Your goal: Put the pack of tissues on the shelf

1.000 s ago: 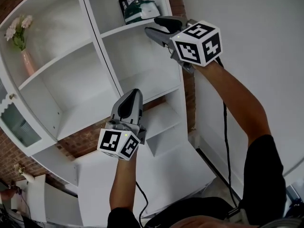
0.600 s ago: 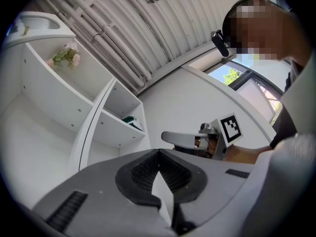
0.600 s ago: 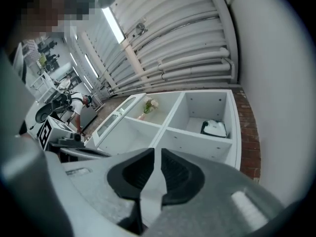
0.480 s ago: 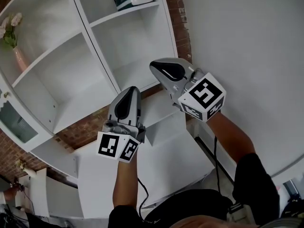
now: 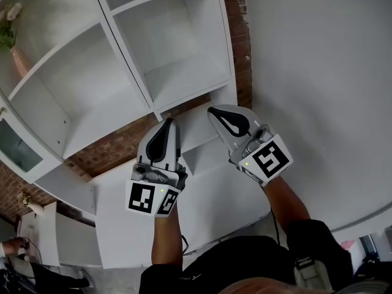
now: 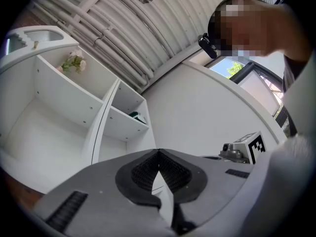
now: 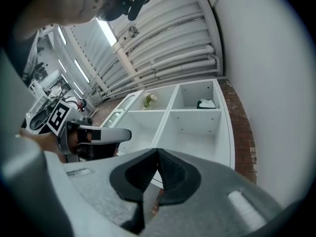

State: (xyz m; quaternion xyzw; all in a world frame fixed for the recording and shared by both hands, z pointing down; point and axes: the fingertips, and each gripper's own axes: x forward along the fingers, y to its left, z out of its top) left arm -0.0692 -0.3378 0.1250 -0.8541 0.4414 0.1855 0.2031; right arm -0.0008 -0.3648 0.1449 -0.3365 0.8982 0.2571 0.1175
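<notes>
**On the upper shelf, tissues delivered**

Before the white shelf (image 5: 184,72), the left claw (image 6: 159,157) and right claw (image 7: 158,157) hang clenched and empty; the pack of tissues (image 7: 206,103) lies in an upper compartment, well apart from both; the job looks done, so retreat without clipping the boards.

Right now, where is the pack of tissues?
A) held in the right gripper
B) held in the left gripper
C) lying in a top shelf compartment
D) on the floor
C: the right gripper view shows the pack of tissues lying in a top compartment of the shelf, beside the one with the flowers, while the left gripper and right gripper are both shut on nothing.
</notes>
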